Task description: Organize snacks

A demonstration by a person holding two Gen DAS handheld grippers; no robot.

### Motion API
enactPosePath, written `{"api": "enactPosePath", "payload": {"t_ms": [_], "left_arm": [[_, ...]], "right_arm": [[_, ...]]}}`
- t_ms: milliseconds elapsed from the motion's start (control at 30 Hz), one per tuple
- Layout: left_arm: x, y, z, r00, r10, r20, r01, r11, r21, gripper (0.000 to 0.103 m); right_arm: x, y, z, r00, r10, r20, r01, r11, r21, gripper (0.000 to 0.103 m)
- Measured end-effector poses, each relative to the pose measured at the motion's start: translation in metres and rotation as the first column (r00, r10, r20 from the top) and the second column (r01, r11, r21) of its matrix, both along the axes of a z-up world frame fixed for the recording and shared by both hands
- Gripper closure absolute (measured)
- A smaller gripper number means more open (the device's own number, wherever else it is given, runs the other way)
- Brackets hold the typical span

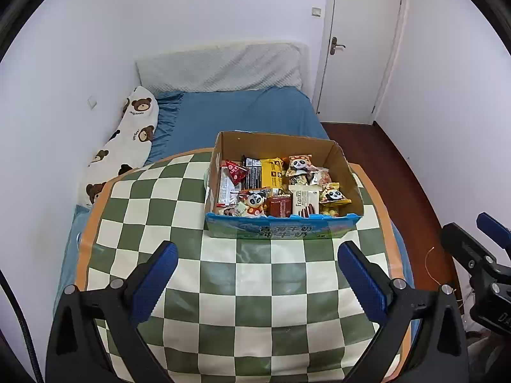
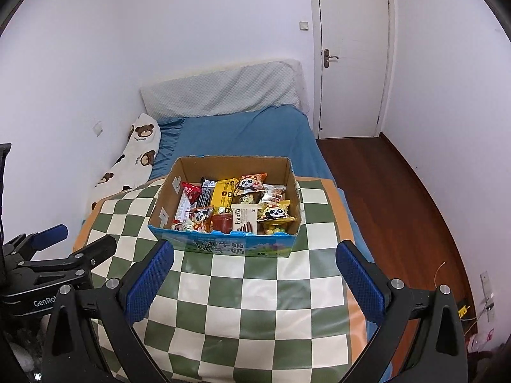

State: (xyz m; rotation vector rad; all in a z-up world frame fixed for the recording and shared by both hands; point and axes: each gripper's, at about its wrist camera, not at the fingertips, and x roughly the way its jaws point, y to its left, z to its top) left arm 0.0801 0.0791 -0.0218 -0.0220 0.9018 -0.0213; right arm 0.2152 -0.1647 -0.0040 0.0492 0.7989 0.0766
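The left gripper (image 1: 257,274) hovers above the near part of the green-and-cream checkered cloth (image 1: 223,312). Its jaws stand wide apart with nothing between them. The right gripper (image 2: 255,274) hovers beside it over the same cloth, also with jaws spread wide and empty. Each gripper appears at the edge of the other's view: the right one at the far right of the left wrist view, the left one at the far left of the right wrist view.

The checkered cloth, edged in orange, covers the surface that stands over the foot of the bed (image 1: 242,111). A cardboard box (image 1: 348,175) with a blue printed front panel sits on the far part of the cloth, well apart from both grippers. The box is open at the top and holds the snacks, packed close together:
- a white Franzzi biscuit pack (image 1: 303,201), at the front;
- a dark red packet (image 1: 281,207), touching the Franzzi pack on its left;
- a panda-print bag (image 1: 254,202), at the front left;
- a second panda-print bag (image 1: 333,196), at the front right;
- a third panda-print bag (image 1: 298,162), at the rear;
- a yellow packet (image 1: 271,170), at the rear centre;
- a red triangular packet (image 1: 234,170), at the rear left.

The bed carries a blue sheet, a bear-print pillow (image 1: 134,134) along the wall and a pale padded headboard (image 1: 220,68). A white door (image 1: 361,41) stands shut past the bed.
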Motion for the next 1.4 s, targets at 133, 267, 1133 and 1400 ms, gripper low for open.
{"api": "enactPosePath", "payload": {"t_ms": [133, 267, 1133, 1400], "left_arm": [[0.009, -0.001, -0.006, 1.0, -0.003, 0.009, 0.003, 1.0, 0.003, 0.001], [0.02, -0.002, -0.012, 1.0, 0.007, 0.022, -0.008, 1.0, 0.006, 0.0], [0.102, -0.015, -0.076, 0.998, 0.031, -0.054, -0.027, 0.996, 0.085, 0.0], [0.103, -0.016, -0.074, 0.998, 0.025, -0.051, -0.021, 0.996, 0.083, 0.0]], "right_arm": [[0.009, -0.002, -0.01, 1.0, -0.006, -0.012, 0.006, 1.0, 0.005, 0.0], [0.023, -0.005, -0.023, 0.999, -0.024, -0.021, 0.024, 1.0, 0.001, 0.0], [0.112, -0.007, -0.088, 0.994, -0.082, -0.069, 0.078, 0.995, -0.054, 0.0], [0.112, -0.005, -0.086, 0.995, -0.08, -0.068, 0.076, 0.996, -0.053, 0.0]]}}
